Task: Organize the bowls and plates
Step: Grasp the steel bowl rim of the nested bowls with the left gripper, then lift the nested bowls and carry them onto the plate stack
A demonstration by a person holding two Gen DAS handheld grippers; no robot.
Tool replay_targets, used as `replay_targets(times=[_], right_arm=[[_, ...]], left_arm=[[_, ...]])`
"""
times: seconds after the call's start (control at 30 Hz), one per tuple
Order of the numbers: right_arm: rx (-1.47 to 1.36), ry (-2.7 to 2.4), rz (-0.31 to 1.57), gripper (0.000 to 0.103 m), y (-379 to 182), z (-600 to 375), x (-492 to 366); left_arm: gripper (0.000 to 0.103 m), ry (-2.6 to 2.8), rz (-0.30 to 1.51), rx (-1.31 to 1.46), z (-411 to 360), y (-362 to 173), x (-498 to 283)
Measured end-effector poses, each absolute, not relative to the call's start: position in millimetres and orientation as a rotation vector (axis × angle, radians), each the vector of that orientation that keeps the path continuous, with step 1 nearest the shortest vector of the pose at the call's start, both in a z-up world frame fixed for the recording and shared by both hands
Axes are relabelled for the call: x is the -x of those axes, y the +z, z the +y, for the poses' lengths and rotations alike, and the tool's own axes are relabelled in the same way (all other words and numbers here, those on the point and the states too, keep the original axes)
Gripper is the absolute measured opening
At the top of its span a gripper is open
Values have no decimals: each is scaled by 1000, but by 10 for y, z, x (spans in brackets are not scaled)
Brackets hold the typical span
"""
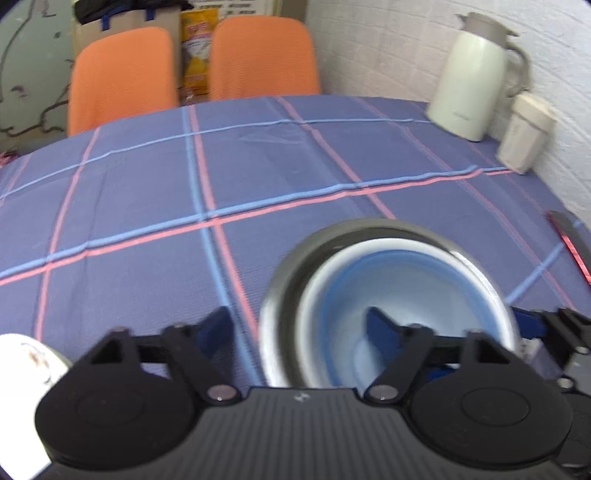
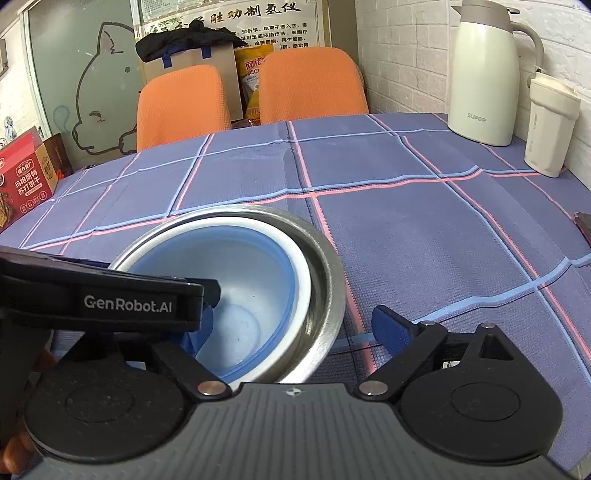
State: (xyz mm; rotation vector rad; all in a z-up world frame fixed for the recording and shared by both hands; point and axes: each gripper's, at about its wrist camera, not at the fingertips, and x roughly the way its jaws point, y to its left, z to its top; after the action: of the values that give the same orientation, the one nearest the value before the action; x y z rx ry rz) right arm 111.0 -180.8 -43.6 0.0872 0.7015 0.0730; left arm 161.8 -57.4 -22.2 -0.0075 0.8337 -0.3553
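While both hand-held grippers, left (image 1: 299, 325) and right (image 2: 291, 325), gape empty, one blue bowl (image 2: 255, 295) sits nested inside one steel bowl (image 2: 325, 280) on the desk (image 2: 406, 229).

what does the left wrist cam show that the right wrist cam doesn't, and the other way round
Only the left wrist view shows a white dish at its lower left edge. Only the right wrist view shows the red snack box at the table's left edge, and the wall poster. Both show the blue bowl nested in the steel bowl, the plaid tablecloth, two orange chairs, the white thermos jug and the cream cup.
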Motion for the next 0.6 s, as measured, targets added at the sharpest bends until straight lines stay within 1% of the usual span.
replay_targets(times=[0.03, 0.1, 0.13, 0.17, 0.3, 0.33, 0.37, 0.6], right_arm=[[-90, 68, 701, 80, -435, -1797, -1107], [-105, 46, 700, 78, -430, -1763, -1091], [-109, 36, 702, 77, -423, -1734, -1082], [-108, 22, 701, 74, -413, -1690, -1072], [-72, 33, 694, 70, -340, -1577, -1037], [-81, 36, 697, 70, -326, -1572, -1029], [-98, 58, 699, 74, -319, -1575, -1019], [-94, 66, 660, 75, -120, -1516, -877]], left_arm=[[51, -373, 833, 11, -591, -210, -1609], [51, -365, 834, 8, -612, -211, -1614], [48, -362, 834, 14, -613, -210, -1613], [44, -361, 840, 24, -612, -203, -1614], [38, -340, 828, -24, -654, -132, -1566], [40, -332, 825, -35, -662, -114, -1550], [43, -334, 829, -32, -656, -104, -1543], [43, -360, 806, 25, -491, 73, -1427]])
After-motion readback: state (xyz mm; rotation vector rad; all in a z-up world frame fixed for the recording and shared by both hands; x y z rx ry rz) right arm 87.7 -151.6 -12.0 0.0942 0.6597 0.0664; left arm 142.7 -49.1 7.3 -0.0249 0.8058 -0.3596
